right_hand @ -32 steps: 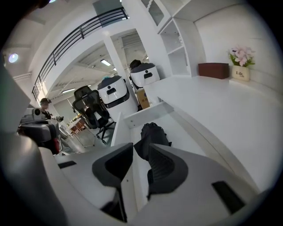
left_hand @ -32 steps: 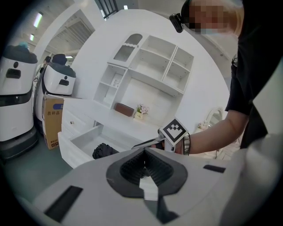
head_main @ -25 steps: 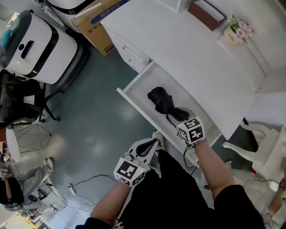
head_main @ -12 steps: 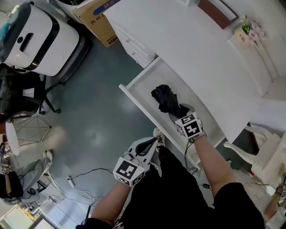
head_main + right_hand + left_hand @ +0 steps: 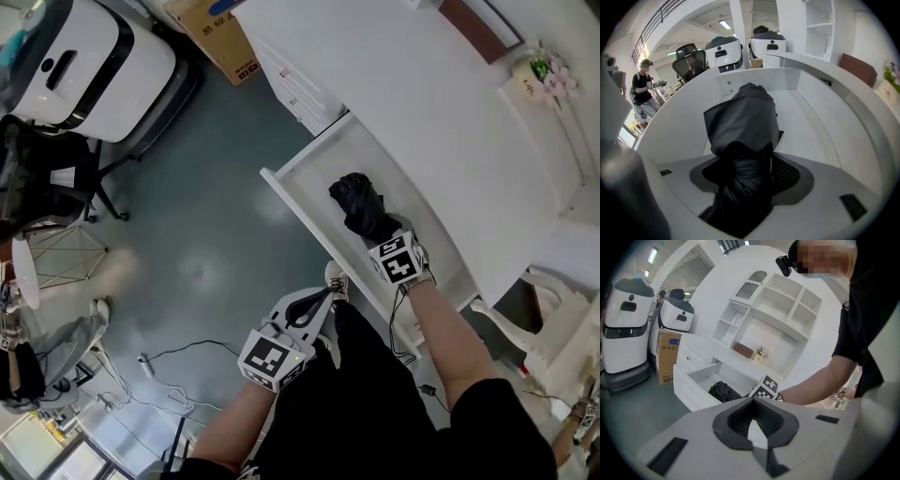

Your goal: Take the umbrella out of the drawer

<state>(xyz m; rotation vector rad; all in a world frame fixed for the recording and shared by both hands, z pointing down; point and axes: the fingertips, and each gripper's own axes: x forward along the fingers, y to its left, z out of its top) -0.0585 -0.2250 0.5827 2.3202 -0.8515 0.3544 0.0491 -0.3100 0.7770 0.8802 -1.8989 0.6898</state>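
A folded black umbrella (image 5: 359, 204) lies in the open white drawer (image 5: 302, 221) under the desk. My right gripper (image 5: 382, 236) points steeply down into the drawer over the umbrella's near end. In the right gripper view the umbrella (image 5: 743, 122) fills the gap of the right gripper (image 5: 746, 174), whose jaws are opening around it; a ribbed pad (image 5: 786, 174) shows bare beside it. My left gripper (image 5: 328, 287) hangs in front of the drawer above the floor, jaws together and holding nothing. From the left gripper (image 5: 754, 417) view, the umbrella (image 5: 723, 391) lies in the drawer beyond.
White desk top (image 5: 441, 103) with a flower pot (image 5: 548, 75) at its far end. White robots (image 5: 84, 66), a cardboard box (image 5: 220, 23) and a black chair (image 5: 37, 187) stand left. Cables (image 5: 178, 361) trail on the floor. A white chair (image 5: 534, 328) stands right.
My right gripper has sunk into the drawer onto the umbrella's near end, now covering it. The left gripper has hardly moved.
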